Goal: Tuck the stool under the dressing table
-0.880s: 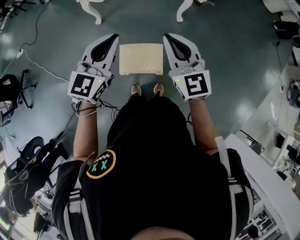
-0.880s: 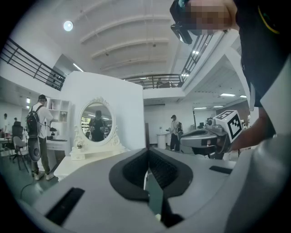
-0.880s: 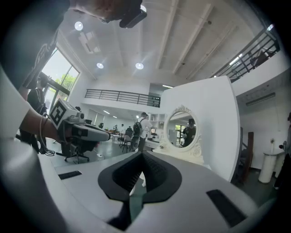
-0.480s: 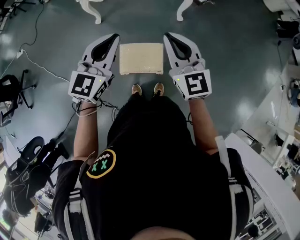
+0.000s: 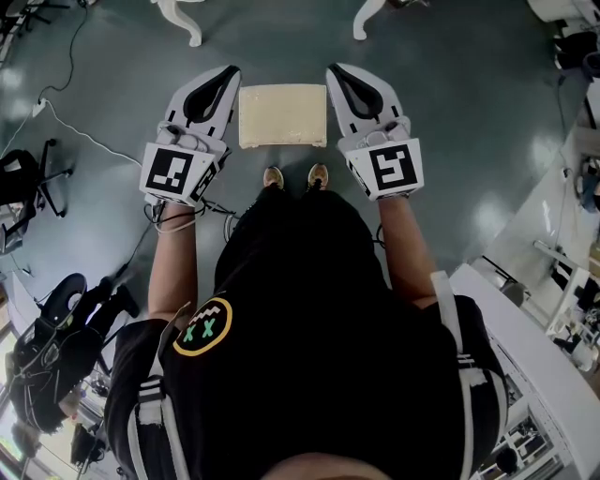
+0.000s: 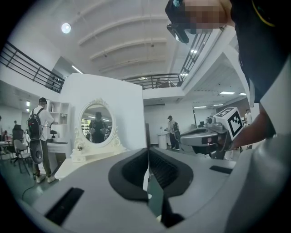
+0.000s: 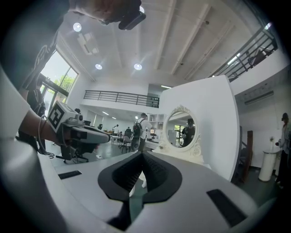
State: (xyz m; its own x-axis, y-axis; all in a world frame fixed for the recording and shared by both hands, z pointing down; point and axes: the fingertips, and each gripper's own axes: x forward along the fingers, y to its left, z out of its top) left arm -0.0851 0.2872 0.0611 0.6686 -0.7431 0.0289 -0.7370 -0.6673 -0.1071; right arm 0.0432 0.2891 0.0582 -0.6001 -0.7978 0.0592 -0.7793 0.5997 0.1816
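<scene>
In the head view the stool, with its cream rectangular cushion, stands on the grey floor just in front of the person's shoes. My left gripper and right gripper hover level on either side of it, both shut and holding nothing. Two white curved legs of the dressing table show at the top edge. The left gripper view has its jaws closed together, with the white dressing table's oval mirror ahead. The right gripper view likewise shows closed jaws and the mirror.
A white cable runs across the floor at left, near a black office chair. Black equipment sits lower left and a white table at right. People stand in the hall behind the dressing table.
</scene>
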